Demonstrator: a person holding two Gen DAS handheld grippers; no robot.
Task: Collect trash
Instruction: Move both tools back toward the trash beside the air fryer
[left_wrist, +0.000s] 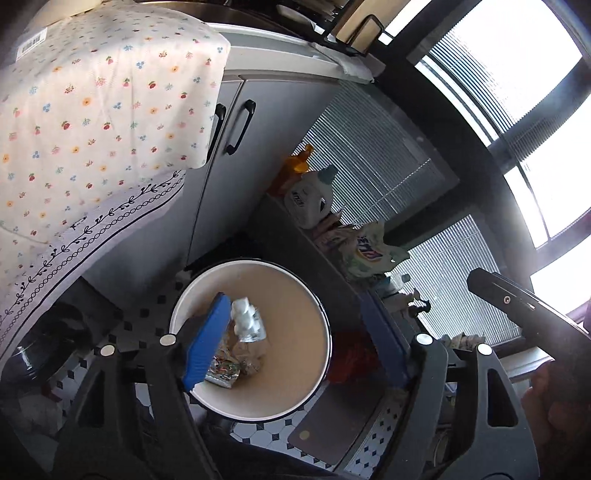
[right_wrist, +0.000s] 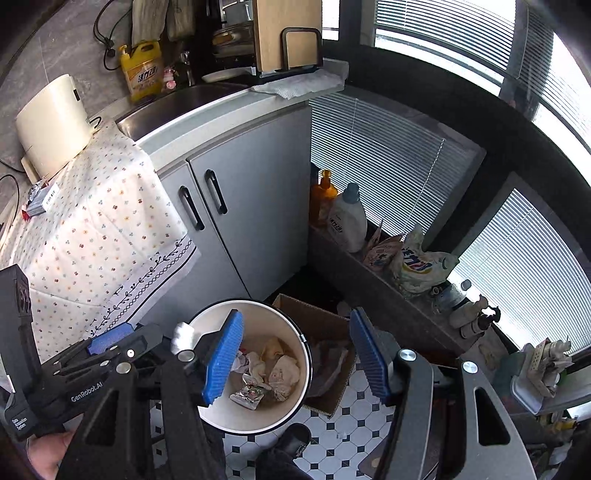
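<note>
Both tools over the bin (right_wrist: 255, 369) on the floor, pointing steeply down. Left tool (left_wrist: 295, 343) released, nothing pressed between pads; white crumpled wad (left_wrist: 245, 317) sits just off its left pad, directly above the bin's mouth. Right tool (right_wrist: 295, 358) released, empty. I read the drop as lined up: wad inside the rim (left_wrist: 177, 314), left tool nearer.

- The black-and-white tiled floor (right_wrist: 354, 435) is carrying a white round trash bin (right_wrist: 295, 402), sitting below the right gripper's jaws, mostly under the left one.
- A brown cardboard box (right_wrist: 314, 314) is standing on the tiles, touching the bin, below the gap between those jaws.
- The dark window ledge (right_wrist: 373, 280) beyond the jaws is bearing an orange bottle (right_wrist: 322, 195), a white detergent bottle (right_wrist: 347, 221) and a crumpled detergent bag (right_wrist: 421, 266).
</note>
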